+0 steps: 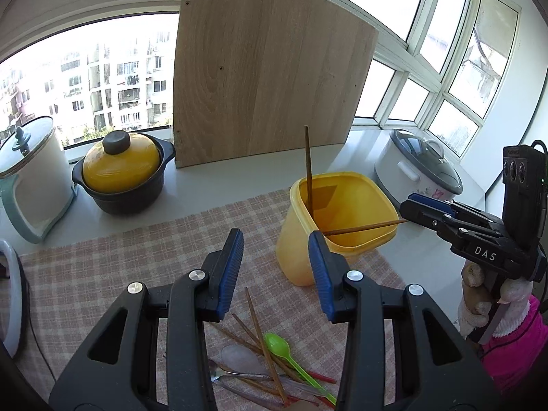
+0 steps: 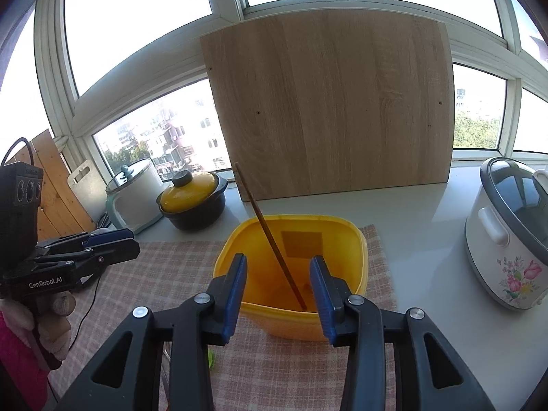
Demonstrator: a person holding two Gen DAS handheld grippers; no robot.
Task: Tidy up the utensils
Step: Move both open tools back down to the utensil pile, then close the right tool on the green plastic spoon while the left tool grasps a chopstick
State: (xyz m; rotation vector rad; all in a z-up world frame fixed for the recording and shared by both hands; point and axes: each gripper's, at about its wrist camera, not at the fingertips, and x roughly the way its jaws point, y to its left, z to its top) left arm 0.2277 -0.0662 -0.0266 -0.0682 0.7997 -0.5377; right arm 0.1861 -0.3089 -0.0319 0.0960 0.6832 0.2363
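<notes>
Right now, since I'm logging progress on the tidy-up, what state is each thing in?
left gripper: jaws open, empty.
right gripper: jaws open.
yellow container: upright, lidless.
upright chopstick: leaning inside the container.
second chopstick: slanting across the container's mouth.
utensil pile: loose on the cloth.
yellow pot: lid on.
rice cooker: lid shut.

Left gripper [image 1: 275, 272] level, pointing forward, jaws spread wide, nothing between the blue pads [image 1: 233, 267]; right gripper [image 2: 278, 294] likewise parted and empty in its own view. Seen from the left wrist, the right gripper sits off to the right, gloved right hand [image 1: 479, 304] around its handle; left hand [image 2: 51, 318] gloved too.
</notes>
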